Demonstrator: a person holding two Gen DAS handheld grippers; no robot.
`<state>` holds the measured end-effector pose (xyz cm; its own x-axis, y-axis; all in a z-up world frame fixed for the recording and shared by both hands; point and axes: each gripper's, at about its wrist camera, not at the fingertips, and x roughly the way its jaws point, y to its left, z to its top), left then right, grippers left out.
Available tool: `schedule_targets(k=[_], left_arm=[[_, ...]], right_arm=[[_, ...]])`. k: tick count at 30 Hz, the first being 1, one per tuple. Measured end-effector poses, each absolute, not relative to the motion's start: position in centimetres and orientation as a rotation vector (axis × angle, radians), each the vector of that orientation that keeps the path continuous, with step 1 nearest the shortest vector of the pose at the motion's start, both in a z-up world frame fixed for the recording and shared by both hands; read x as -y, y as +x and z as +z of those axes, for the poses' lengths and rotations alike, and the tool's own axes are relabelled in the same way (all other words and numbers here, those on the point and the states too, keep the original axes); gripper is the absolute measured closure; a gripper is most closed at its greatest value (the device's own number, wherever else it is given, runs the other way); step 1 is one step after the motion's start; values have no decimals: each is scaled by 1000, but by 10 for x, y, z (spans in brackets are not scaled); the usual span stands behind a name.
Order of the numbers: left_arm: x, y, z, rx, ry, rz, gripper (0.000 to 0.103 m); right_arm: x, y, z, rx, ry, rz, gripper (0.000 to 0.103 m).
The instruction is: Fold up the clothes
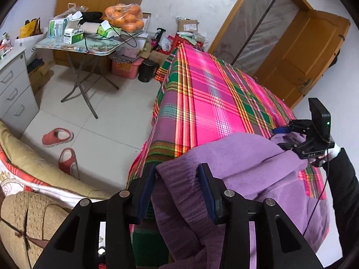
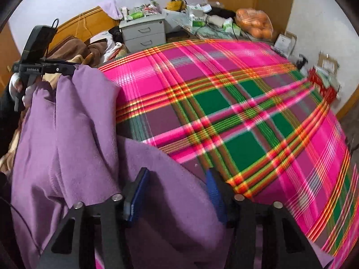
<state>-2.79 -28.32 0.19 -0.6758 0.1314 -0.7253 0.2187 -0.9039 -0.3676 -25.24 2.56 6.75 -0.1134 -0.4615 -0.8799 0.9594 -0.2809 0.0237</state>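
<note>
A purple fleece garment (image 1: pixel 246 157) (image 2: pixel 67 123) lies partly on the near edge of a bed covered with a pink and green plaid sheet (image 1: pixel 213 89) (image 2: pixel 224 100). My left gripper (image 1: pixel 177 168) is shut on its bunched ribbed hem. In the right wrist view the garment hangs in long folds from this left gripper (image 2: pixel 72 69). My right gripper (image 2: pixel 177 171) points down at the garment's other end. Its blue pads (image 2: pixel 138 192) stand apart with smooth fabric filling the gap between them. From the left wrist view the right gripper (image 1: pixel 277 137) has a small bump of fabric between its fingers.
A folding table (image 1: pixel 74 46) with boxes and a bag of oranges (image 1: pixel 125 18) stands on the tiled floor, with red slippers (image 1: pixel 58 136) nearby. A grey drawer cabinet (image 1: pixel 13 89) is at left, a wooden door (image 1: pixel 303 56) behind the bed. A black sleeve (image 1: pixel 345 190) holds the right gripper.
</note>
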Motion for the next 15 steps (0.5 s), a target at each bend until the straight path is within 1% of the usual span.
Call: schedule_targets(k=[1,2,4,7,11,15], left_arm=[[282,-29,2,-655,1243,-2749,62],[280,-29,3,-637,1241,-2750,64],[277,-29,6,-600,1236,-2753,72],[276,-31,16,-563,1214,-2760,76],[281,-42,38,-517,1158,-2770,78],[287,-66,55,-482,1122,-2774,78]], right_arm=[[-27,-252,69,-721,997,-1653,90],[-28,-251,71,-725,995,-1667,99],[-30,-247,75,-757,971,-1708,98],[-36,-247,93,-746,888,-1840,99],[-48,-261,129,-640,790,-2070,99],[-55,-279,146,-565,765,-2215,100]])
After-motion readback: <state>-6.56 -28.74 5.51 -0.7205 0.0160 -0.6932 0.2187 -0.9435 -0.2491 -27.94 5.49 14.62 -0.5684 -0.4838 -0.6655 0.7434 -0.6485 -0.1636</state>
